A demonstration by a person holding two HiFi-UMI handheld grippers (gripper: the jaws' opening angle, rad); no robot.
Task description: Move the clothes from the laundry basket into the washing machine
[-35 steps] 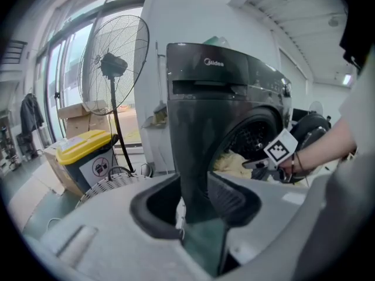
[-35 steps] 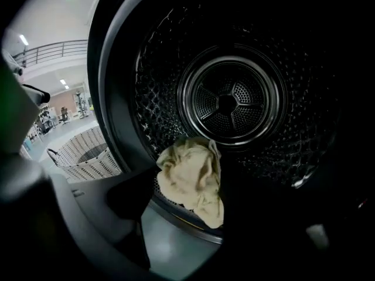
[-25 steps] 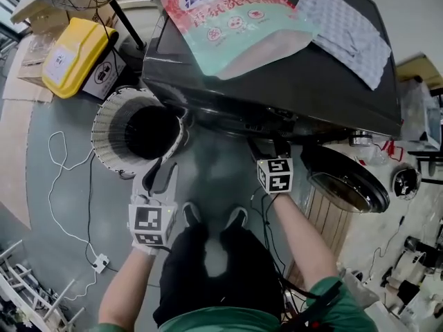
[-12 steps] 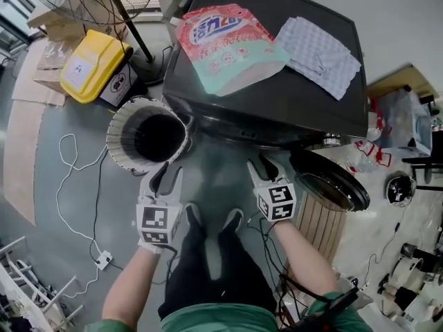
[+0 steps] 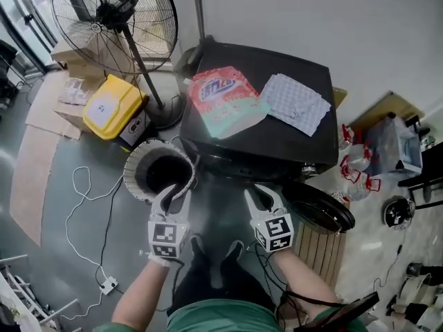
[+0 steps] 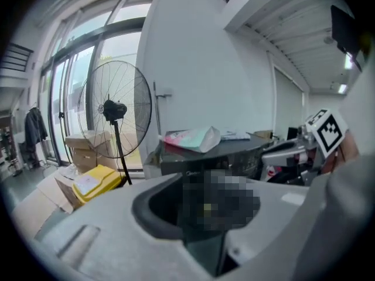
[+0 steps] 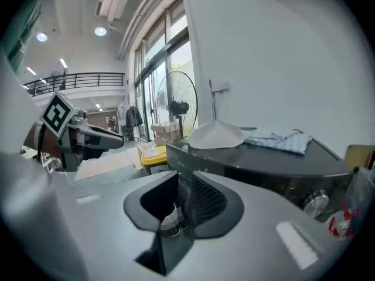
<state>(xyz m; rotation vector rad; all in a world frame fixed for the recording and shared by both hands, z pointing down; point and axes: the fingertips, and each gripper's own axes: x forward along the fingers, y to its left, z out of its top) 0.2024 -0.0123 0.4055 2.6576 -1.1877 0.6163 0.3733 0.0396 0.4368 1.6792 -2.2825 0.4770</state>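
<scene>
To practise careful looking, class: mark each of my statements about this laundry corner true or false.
1. A detergent pouch lies on top of the washing machine. True.
2. The washing machine's door is shut. False: the door stands open.
3. A checked cloth lies beside the pouch. True.
4. The laundry basket sits on top of the machine. False: it stands on the floor.

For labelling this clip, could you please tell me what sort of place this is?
Probably a makeshift laundry corner: a washing machine, a detergent bag on it, a laundry basket beside it.
</scene>
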